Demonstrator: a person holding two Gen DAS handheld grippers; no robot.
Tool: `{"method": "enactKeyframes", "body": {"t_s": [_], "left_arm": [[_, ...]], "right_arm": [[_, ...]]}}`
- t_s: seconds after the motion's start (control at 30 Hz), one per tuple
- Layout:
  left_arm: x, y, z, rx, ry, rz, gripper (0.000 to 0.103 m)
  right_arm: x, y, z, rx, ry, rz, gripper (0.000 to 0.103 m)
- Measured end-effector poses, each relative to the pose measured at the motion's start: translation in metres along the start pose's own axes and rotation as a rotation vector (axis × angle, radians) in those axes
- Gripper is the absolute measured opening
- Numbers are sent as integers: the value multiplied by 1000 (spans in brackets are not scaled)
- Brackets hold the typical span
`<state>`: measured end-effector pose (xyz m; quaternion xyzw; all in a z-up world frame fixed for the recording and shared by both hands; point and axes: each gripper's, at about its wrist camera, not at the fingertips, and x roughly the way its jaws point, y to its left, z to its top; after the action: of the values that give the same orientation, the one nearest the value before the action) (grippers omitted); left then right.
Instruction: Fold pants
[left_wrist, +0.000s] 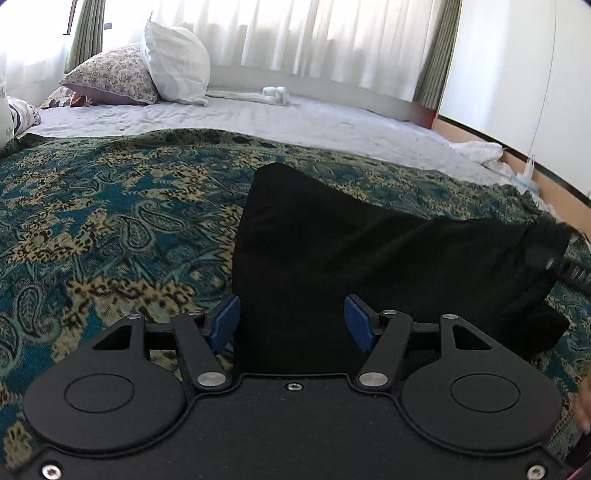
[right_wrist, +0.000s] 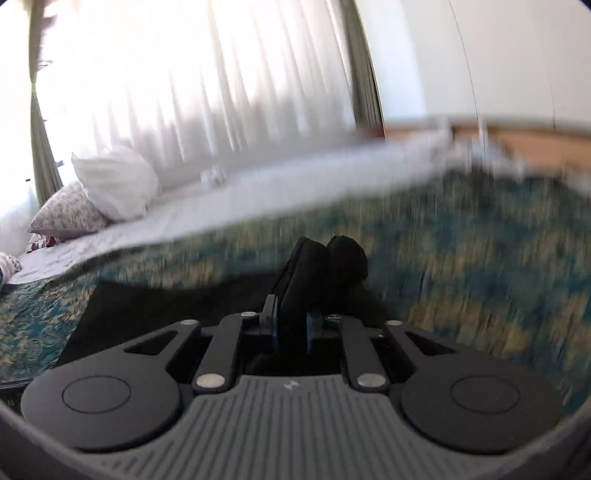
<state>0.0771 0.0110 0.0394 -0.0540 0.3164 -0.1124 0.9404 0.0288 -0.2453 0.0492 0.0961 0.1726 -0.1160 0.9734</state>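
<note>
The black pants (left_wrist: 332, 251) lie on a teal and tan paisley bedspread (left_wrist: 110, 221). My left gripper (left_wrist: 291, 323) is open, its blue pads on either side of the near edge of the pants, holding nothing. My right gripper (right_wrist: 291, 328) is shut on a bunched fold of the black pants (right_wrist: 325, 273) and lifts it above the bedspread (right_wrist: 480, 258). The rest of the pants lies flat to the left in the right wrist view. That view is motion-blurred. The right gripper's tip shows at the right edge of the left wrist view (left_wrist: 569, 269).
A white pillow (left_wrist: 177, 62) and a floral pillow (left_wrist: 110, 74) lie at the far left of the bed, on a light grey sheet (left_wrist: 295, 118). A rolled white cloth (left_wrist: 273, 95) lies near the curtain. White cloth (left_wrist: 480, 151) is bunched at the bed's right edge.
</note>
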Motion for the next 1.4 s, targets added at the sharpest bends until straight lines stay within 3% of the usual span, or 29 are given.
{"method": "enactKeyframes", "body": {"t_s": [0.07,0.2,0.4,0.43,0.53,0.57,0.63,0.67,0.7,0.73,0.77,0.87,1.0,1.13,1.2,1.4], "left_arm": [[2,-5,-2,8,11,7,62],[8,-14,-8,42,28,32,64],[7,-21,-10,74,42,42,64],[6,-22,-11,79,43,43,64],[1,-24,-8,103,43,53,64],[-2,-24,-4,110,36,48,64],[-8,-25,8,131,8,34,63],[-9,-26,15,141,-5,31,59],[-10,-28,22,154,-13,27,45],[-9,-30,30,167,-14,12,33],[-6,-33,38,172,-1,-9,16],[11,-42,61,179,32,-67,17],[43,-60,77,224,38,-33,17],[82,-67,85,208,73,-26,19],[101,-68,87,206,90,-2,19],[139,-54,91,151,80,80,20]], "right_arm": [[3,-7,1,-25,0,-22,18],[27,-29,-17,46,189,-62,21],[22,-37,-16,62,186,-86,23],[24,-39,-17,67,201,-102,34],[23,-43,-16,55,233,-96,42],[21,-43,-15,35,241,-95,54],[11,-42,-15,-15,217,-94,64],[4,-41,-16,-38,197,-95,68],[-4,-40,-17,-63,176,-102,72],[-10,-38,-18,-87,156,-112,72],[-15,-36,-19,-113,136,-121,72],[-26,-25,-12,-206,56,-144,72],[-28,-8,8,-263,-50,-91,72],[18,9,25,-282,75,43,69],[46,17,31,-288,158,89,56],[105,25,29,-334,290,38,49]]}}
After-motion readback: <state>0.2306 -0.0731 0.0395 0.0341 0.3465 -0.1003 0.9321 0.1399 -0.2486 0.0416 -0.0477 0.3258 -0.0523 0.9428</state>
